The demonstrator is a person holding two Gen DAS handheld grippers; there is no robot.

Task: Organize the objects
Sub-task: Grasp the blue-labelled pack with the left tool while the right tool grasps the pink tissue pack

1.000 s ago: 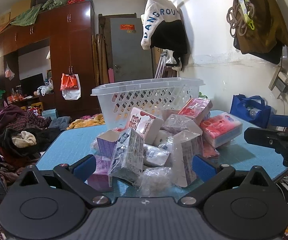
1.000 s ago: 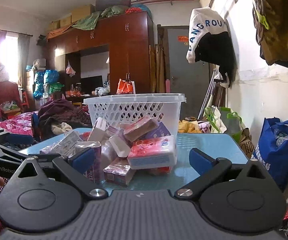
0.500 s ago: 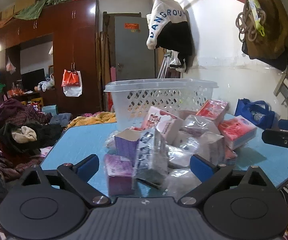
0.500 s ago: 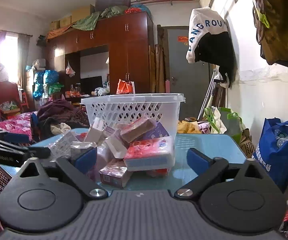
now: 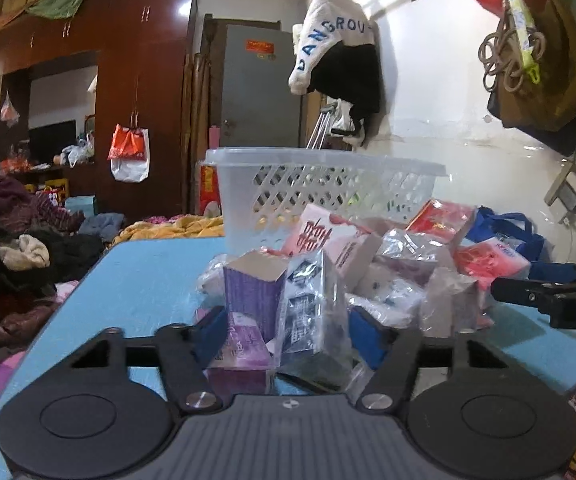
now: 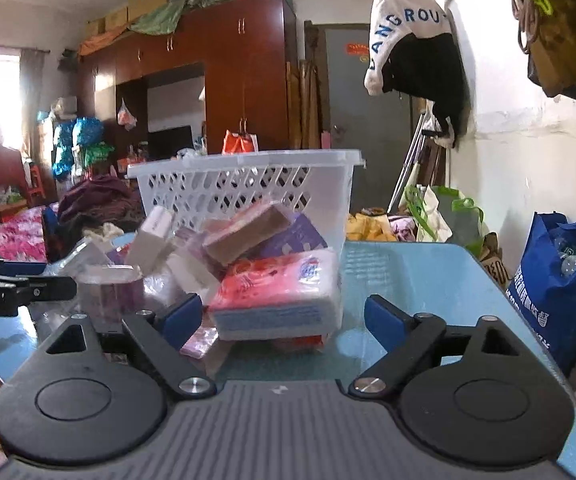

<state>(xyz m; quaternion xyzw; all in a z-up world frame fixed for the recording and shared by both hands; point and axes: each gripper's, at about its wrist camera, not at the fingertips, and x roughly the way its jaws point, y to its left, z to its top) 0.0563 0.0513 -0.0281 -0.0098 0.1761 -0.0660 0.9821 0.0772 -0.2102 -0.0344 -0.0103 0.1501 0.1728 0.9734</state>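
A heap of tissue packs and small boxes lies on the blue table (image 5: 152,272) in front of a white lattice basket (image 5: 324,196). My left gripper (image 5: 288,334) has its jaws partly closed around a purple box (image 5: 254,292) and a clear-wrapped pack (image 5: 308,312) at the heap's near edge. My right gripper (image 6: 280,316) is open at a red and white tissue pack (image 6: 280,292), its left finger beside the pack. The basket (image 6: 244,196) stands behind the heap. Each gripper shows at the edge of the other's view.
Piles of clothes (image 5: 20,240) lie left of the table. A blue bag (image 6: 560,280) stands by the white wall on the right. A dark wardrobe (image 5: 120,92) and a grey door (image 5: 260,92) are at the back.
My left gripper has moved in on the heap's near edge and its jaws have narrowed around the purple box and wrapped pack. My right gripper has moved closer to the red and white tissue pack.
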